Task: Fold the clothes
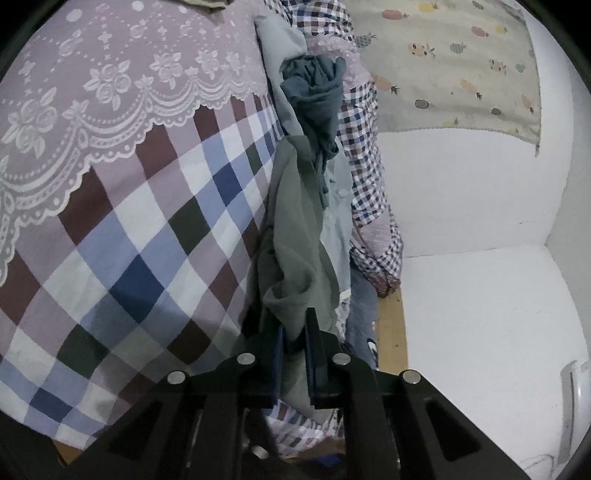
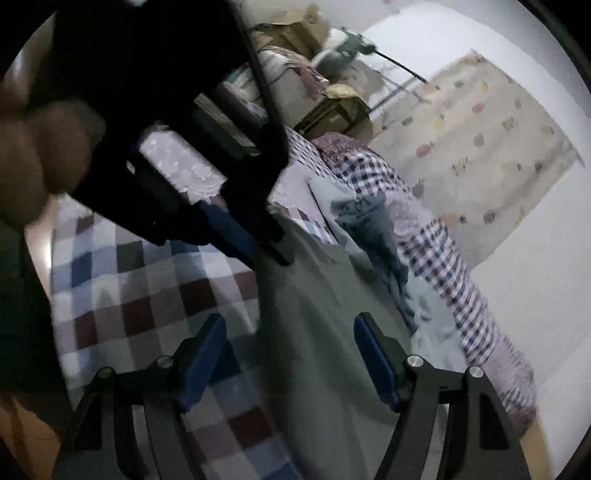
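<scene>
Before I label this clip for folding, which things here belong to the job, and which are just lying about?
Part of the job:
- grey-green garment, pinched by the left gripper
- right gripper, fingers apart over that garment
- dark teal garment
- small-check shirt

Lying about:
- checked bedcover
- lace cloth
- fruit-print blanket
- cardboard boxes
</scene>
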Action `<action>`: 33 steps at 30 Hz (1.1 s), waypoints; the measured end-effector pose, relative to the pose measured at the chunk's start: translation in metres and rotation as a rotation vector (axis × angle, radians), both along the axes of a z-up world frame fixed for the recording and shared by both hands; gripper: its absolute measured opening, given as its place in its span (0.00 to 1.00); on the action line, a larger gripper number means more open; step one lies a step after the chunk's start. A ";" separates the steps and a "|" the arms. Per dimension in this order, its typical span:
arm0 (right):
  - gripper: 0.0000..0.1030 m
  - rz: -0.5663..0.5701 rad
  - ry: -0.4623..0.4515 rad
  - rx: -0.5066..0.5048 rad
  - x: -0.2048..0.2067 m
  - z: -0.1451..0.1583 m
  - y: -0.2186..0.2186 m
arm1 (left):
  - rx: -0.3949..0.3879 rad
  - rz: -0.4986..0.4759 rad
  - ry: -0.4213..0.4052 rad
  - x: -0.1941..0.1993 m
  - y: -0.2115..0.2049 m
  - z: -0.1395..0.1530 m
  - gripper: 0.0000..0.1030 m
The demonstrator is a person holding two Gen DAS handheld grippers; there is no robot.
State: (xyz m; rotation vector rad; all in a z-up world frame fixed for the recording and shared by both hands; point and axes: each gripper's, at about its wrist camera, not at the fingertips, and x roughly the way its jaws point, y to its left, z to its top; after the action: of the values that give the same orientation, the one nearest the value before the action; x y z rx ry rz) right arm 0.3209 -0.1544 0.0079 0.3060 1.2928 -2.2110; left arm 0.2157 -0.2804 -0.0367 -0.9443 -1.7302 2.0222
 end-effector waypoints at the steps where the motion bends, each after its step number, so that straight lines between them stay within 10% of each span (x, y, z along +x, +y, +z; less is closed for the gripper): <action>1: 0.69 0.011 0.019 0.024 -0.001 -0.005 -0.005 | 0.004 -0.002 0.004 0.000 -0.001 0.000 0.09; 6: 0.06 -0.023 0.040 0.097 -0.020 -0.024 -0.022 | 0.018 0.000 0.005 -0.001 -0.001 -0.001 0.10; 13: 0.05 -0.034 0.037 0.064 -0.031 -0.013 -0.020 | -0.010 0.006 0.080 -0.007 -0.001 0.013 0.52; 30: 0.04 0.082 0.007 0.017 -0.041 -0.001 -0.016 | -0.051 -0.036 0.055 -0.051 0.009 0.008 0.51; 33: 0.05 0.087 0.009 0.017 -0.045 -0.001 -0.016 | -0.050 -0.041 0.049 -0.058 0.010 0.005 0.18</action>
State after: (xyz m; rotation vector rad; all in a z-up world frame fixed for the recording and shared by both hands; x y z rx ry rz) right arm 0.2761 -0.1701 0.0069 0.2416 1.3055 -2.1315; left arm 0.1573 -0.2706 -0.0317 -0.9299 -1.6293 2.0539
